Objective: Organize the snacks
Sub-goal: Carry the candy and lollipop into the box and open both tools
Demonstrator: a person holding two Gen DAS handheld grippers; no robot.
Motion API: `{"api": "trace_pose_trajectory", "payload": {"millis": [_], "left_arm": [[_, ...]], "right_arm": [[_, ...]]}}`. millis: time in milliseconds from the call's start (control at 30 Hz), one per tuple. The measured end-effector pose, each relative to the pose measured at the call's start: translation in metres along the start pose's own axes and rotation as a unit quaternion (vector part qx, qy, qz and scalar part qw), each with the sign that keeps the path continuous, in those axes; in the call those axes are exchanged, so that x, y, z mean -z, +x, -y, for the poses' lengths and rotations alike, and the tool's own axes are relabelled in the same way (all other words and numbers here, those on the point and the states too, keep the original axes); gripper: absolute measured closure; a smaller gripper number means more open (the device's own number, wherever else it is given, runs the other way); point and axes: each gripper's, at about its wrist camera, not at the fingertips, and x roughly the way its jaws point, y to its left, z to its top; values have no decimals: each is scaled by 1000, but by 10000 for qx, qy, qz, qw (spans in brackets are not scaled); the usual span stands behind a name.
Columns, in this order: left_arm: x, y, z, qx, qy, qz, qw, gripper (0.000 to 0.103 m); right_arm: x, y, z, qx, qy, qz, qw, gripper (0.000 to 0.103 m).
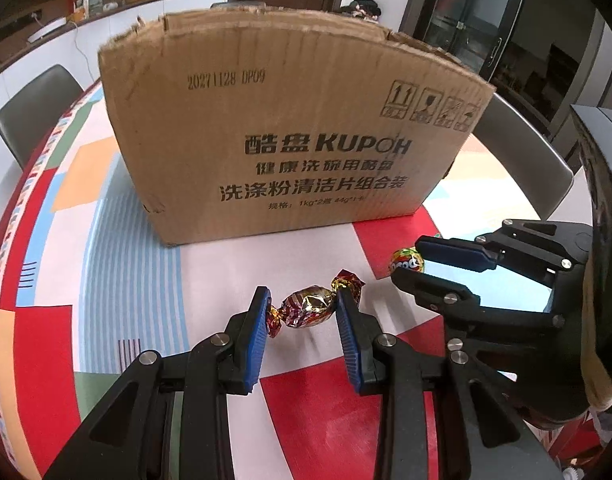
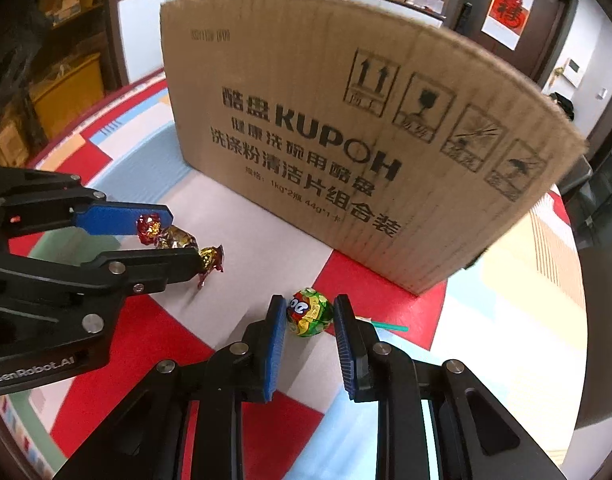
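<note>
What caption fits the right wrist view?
Right gripper closing on a foil-wrapped lollipop; left gripper holds a twist-wrapped candy before the cardboard box.

- Cardboard box (image 1: 289, 128): matt brown corrugated board, top edge torn rough.
- Wrapped candy (image 1: 308, 306): crinkled, glossy gold-and-red foil.
- Lollipop (image 2: 310, 312): shiny printed foil, thin green plastic stick.
- Left gripper (image 1: 303, 316): matt black plastic, ribbed blue pads, bright metal pins.
- Counter (image 1: 105, 240): smooth, colourful cover.
</note>
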Motion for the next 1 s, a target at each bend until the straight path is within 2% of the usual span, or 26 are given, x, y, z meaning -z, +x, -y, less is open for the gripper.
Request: {"api": "trace_pose_trajectory", "payload": {"millis": [367, 500, 1000], "left_arm": [[2, -46, 13, -92, 163, 527, 9984, 70], [0, -65, 17, -6, 139, 756, 9970, 70], [-41, -131, 25, -29, 353, 1744, 9840, 70]], "right_arm": [[12, -61, 12, 52, 430, 578, 9974, 77], [14, -82, 12, 52, 577, 842, 9948, 77], [-16, -145, 12, 231, 795, 1918, 9779, 77]]}}
